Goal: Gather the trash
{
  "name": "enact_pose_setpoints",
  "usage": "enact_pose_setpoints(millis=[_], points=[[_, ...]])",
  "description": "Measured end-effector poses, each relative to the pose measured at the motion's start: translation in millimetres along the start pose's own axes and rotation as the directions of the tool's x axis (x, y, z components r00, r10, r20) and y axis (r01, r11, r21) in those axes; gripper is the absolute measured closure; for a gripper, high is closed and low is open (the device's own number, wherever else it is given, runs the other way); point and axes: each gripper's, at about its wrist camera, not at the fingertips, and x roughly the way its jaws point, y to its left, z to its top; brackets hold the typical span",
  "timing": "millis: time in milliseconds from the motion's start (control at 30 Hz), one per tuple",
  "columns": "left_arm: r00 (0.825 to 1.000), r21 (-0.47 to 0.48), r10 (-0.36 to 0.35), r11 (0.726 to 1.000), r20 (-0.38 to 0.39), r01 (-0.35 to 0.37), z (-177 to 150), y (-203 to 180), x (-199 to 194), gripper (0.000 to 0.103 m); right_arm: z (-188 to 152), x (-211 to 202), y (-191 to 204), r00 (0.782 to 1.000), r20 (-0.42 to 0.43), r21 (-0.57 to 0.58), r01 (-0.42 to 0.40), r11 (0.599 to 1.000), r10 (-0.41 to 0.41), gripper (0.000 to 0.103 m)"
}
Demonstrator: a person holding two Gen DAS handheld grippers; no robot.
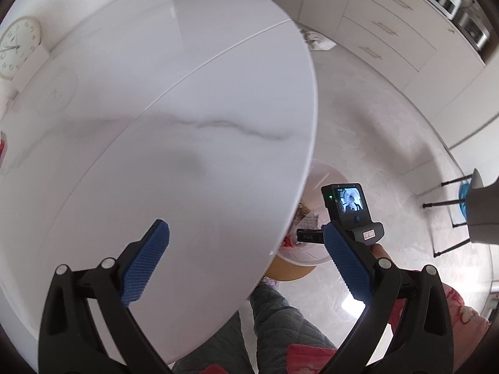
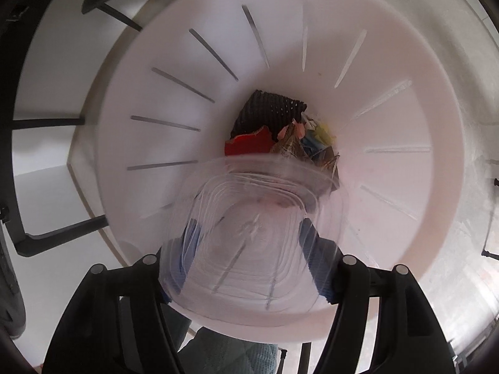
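Holding a clear plastic container [image 2: 249,233] between our right jaws above the bin [image 2: 389,124], at six o'clock, for dropping; left jaws released, empty, over the desk [image 1: 156,109].

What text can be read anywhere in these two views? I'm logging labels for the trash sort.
Wall clock: numerals on its face, too blurred to quote.
Right gripper: a red-and-white sticker on the body and pale characters on a black part, both too small to read.
Trash in the white bin: no legible print.
Clear plastic container: no text.
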Motion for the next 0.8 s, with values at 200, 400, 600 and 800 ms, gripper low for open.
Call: enact_pose_setpoints(millis=[200, 400, 600, 800], points=[[1.0, -0.049, 0.011, 0.999, 0.01, -0.01, 0.0, 15.3, -5.1, 0.008, -4.6, -15.4, 4.3, 0.999, 0.022, 0.007, 0.029, 1.0, -0.029, 0.02], [0.999, -0.073, 0.02, 0.997, 0.046, -0.016, 4.5, 32.0, -21.9, 0.008, -26.9, -78.2, 4.9, 0.992, 0.121, 0.035, 0.03, 0.999, -0.034, 0.019], [0.994, -0.123, 0.034, 0.992, 0.105, -0.021, 13.5, 54.3, -50.2, 0.008, -53.2, -187.5, 39.9, 0.957, 0.287, -0.021, 0.048, 0.999, -0.039, 0.01], [0.977, -0.193, 0.087, 0.98, 0.194, -0.049, 12.5, 92.1, -95.8, 0.008, -60.2, -290.2, 116.7, 0.893, 0.449, -0.147, 0.094, 0.985, -0.018, 0.003]])
